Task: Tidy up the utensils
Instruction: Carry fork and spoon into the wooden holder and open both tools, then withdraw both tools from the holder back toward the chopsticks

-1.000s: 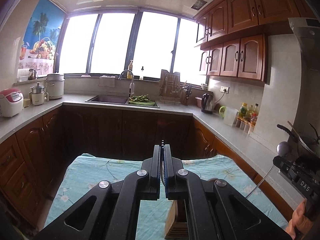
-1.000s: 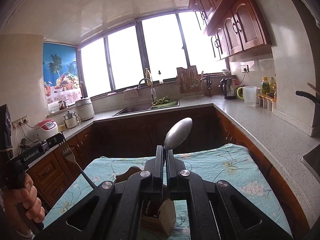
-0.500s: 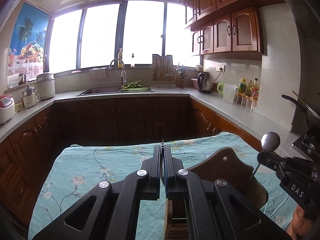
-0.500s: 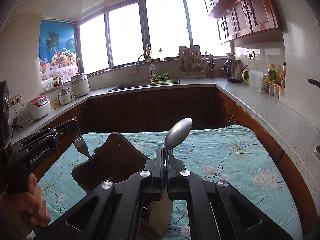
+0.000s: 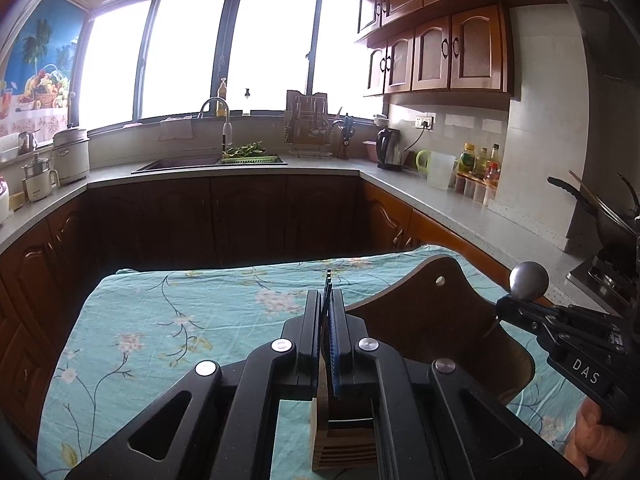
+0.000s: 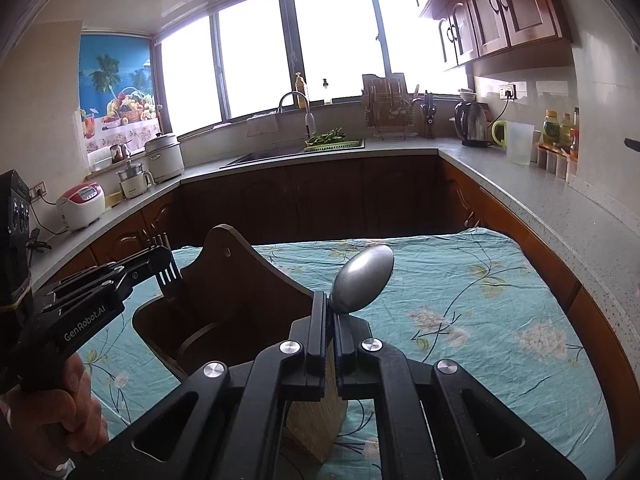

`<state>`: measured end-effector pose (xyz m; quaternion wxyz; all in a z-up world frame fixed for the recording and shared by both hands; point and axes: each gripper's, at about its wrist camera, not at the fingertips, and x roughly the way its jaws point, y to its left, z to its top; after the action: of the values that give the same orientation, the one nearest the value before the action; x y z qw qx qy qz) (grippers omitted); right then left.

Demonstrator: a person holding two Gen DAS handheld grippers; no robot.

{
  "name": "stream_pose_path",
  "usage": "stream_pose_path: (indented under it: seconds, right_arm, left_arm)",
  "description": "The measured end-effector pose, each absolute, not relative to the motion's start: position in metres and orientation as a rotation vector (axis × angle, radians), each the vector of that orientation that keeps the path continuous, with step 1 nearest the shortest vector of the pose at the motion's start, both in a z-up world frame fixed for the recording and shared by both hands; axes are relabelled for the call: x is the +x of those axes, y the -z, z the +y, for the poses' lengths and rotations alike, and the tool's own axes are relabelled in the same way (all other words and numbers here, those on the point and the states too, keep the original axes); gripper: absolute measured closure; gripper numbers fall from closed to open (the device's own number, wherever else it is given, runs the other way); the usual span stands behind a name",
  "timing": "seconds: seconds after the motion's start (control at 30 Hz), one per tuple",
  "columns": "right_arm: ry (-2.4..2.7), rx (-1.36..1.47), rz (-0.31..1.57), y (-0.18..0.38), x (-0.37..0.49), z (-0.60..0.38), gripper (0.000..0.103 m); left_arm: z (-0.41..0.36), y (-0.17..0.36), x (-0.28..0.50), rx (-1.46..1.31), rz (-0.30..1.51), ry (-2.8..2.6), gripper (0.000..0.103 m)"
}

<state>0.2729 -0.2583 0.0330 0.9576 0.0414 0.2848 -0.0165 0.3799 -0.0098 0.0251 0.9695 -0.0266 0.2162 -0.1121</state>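
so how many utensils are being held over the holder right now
2: a spoon clamped in the right gripper, and a fork in the left gripper, over the wooden holder. Others may be hidden inside.

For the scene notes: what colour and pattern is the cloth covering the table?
Light teal tablecloth with pale flowers on dark stems; clearest in the right wrist view.

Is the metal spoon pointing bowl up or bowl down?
Bowl up: the metal spoon stands with its bowl above the right gripper, clamped at its neck.
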Motion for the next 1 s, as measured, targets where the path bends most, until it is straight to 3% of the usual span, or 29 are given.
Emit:
stream_pose_path:
  seconds: [0.27,0.37,0.43,0.5,0.6,0.73,0.83,0.9,1.0]
  right_arm:
    - [0.029,0.116,0.586,-0.032,0.272,-0.262,0.096]
    - [0.030,0.127,0.589,-0.034,0.270,-0.263,0.095]
    - [0.035,0.137,0.586,-0.035,0.268,-0.265,0.094]
    - [0.037,0.150,0.589,-0.037,0.267,-0.267,0.085]
    - [0.044,0.161,0.587,-0.039,0.262,-0.271,0.074]
    - [0.054,0.188,0.596,-0.036,0.253,-0.276,0.070]
    - [0.056,0.224,0.600,-0.035,0.244,-0.282,0.064]
    - [0.055,0.250,0.594,-0.037,0.234,-0.284,0.043]
    - [0.053,0.292,0.565,-0.040,0.216,-0.287,0.015]
  left_arm:
    - [-0.007,-0.025,0.373,-0.065,0.442,0.223,0.094]
    - [-0.004,-0.028,0.365,-0.071,0.428,0.212,0.078]
    - [-0.004,-0.029,0.359,-0.074,0.416,0.211,0.073]
    - [-0.004,-0.030,0.355,-0.077,0.416,0.201,0.057]
    - [-0.003,-0.029,0.347,-0.087,0.417,0.191,0.051]
    - [0.000,-0.028,0.335,-0.118,0.435,0.179,0.044]
    - [0.005,-0.031,0.321,-0.126,0.450,0.158,0.032]
    - [0.009,-0.032,0.308,-0.133,0.465,0.136,0.019]
    - [0.014,-0.036,0.285,-0.157,0.485,0.124,0.018]
